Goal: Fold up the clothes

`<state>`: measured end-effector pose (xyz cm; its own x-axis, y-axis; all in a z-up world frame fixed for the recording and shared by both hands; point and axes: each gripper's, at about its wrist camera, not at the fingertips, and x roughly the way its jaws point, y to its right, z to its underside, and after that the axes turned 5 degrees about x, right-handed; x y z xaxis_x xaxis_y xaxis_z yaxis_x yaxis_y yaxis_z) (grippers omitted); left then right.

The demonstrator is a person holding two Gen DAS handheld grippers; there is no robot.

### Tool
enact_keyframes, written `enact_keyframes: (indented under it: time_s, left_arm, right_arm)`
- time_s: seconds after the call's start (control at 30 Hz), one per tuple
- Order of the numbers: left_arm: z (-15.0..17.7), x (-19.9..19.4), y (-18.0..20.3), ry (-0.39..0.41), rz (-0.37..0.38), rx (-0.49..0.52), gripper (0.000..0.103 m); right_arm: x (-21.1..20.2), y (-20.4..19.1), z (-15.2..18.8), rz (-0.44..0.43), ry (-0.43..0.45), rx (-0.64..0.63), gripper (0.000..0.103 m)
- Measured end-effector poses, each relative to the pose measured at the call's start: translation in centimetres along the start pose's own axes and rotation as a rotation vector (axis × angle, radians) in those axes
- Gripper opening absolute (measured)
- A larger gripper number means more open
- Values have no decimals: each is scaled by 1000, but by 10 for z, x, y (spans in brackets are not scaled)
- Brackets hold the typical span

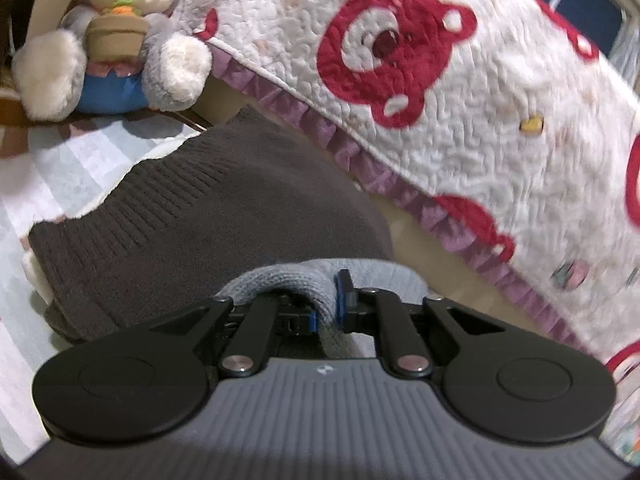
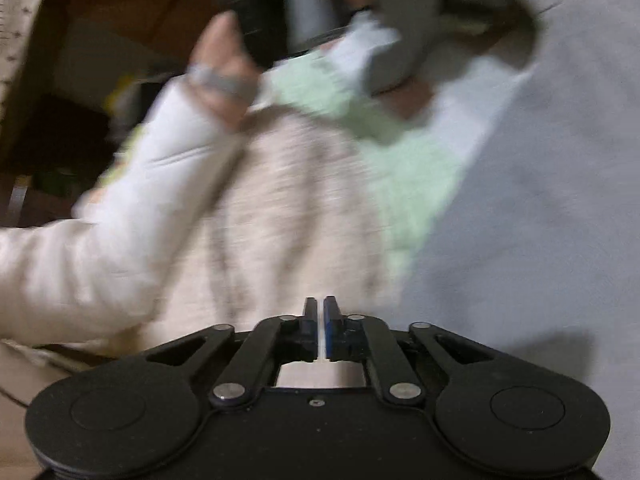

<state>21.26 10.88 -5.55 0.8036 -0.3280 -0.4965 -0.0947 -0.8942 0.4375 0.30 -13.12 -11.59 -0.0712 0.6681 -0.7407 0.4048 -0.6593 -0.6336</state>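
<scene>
In the left wrist view, my left gripper (image 1: 326, 308) is shut on a fold of a pale grey knit garment (image 1: 280, 280) bunched over its blue pads. Just beyond lies a dark brown knit garment (image 1: 200, 220) with a ribbed hem, spread on a striped sheet (image 1: 60, 168). In the blurred right wrist view, my right gripper (image 2: 322, 312) is shut, with only a thin slit between the fingers and nothing seen in it. The pale grey garment (image 2: 540, 200) hangs wide to its right and up to the top of the frame.
A white quilt with red bears and a purple frill (image 1: 460, 100) fills the right side. A plush rabbit (image 1: 120, 40) sits at the far left. A person's white sleeve (image 2: 160, 160), hand (image 2: 224, 52) and cream-and-green top (image 2: 280, 220) fill the right wrist view.
</scene>
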Motion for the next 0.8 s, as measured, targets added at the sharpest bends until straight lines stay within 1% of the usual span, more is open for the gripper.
enact_keyframes:
  time_s: [0.03, 0.07, 0.1, 0.13, 0.2, 0.23, 0.27, 0.3, 0.33, 0.37, 0.4, 0.43, 0.5, 0.53, 0.57, 0.63, 0.67, 0.77, 0.8]
  left_arm:
    - [0, -5, 0, 22, 12, -4, 6]
    - [-1, -11, 2, 45, 23, 1, 6]
    - [-2, -19, 9, 69, 35, 28, 5]
    - [-1, -28, 17, 93, 48, 61, 6]
    - [4, -38, 28, 92, 67, 90, 8]
    - [9, -37, 28, 44, 76, 65, 10]
    - [14, -35, 27, -4, 89, 32, 13]
    - [20, -31, 21, -50, 113, -17, 16]
    - [26, -28, 15, -91, 131, -64, 23]
    - [31, -24, 9, -119, 135, -101, 26]
    - [34, -22, 3, -138, 139, -139, 27]
    - [35, -21, -3, -139, 138, -177, 28]
    - [38, -19, -14, -140, 141, -254, 34]
    - [40, -18, -20, -145, 155, -300, 39]
    - [41, -17, -26, -152, 171, -345, 43]
    - [50, -14, -36, -185, 219, -442, 43]
    - [56, -13, -41, -206, 240, -500, 46]
    - [85, -14, -58, -275, 284, -722, 56]
    - [94, -14, -63, -298, 281, -795, 59]
  right_arm:
    - [-8, 6, 1, 81, 36, -21, 19]
    - [-17, 15, 2, 178, 69, -39, 36]
    - [-25, 24, 3, 269, 103, -48, 40]
    - [-31, 36, 5, 338, 138, -25, 42]
    - [-40, 57, 10, 463, 185, -3, 42]
    - [-42, 67, 13, 520, 202, 0, 42]
    - [-45, 76, 17, 577, 219, 2, 42]
    - [-46, 84, 19, 626, 232, 3, 42]
    - [-43, 86, 19, 638, 233, -5, 43]
    - [-41, 88, 19, 651, 234, -12, 44]
    - [-38, 89, 20, 664, 235, -20, 46]
    - [-35, 91, 20, 676, 236, -28, 48]
    - [-30, 95, 20, 702, 238, -44, 49]
    - [-27, 97, 20, 714, 239, -51, 49]
    - [-24, 99, 20, 727, 240, -59, 49]
    - [-19, 103, 21, 751, 242, -73, 52]
    - [-18, 103, 23, 759, 242, -71, 52]
    - [-15, 104, 28, 782, 244, -65, 53]
    - [-14, 105, 30, 781, 251, -57, 53]
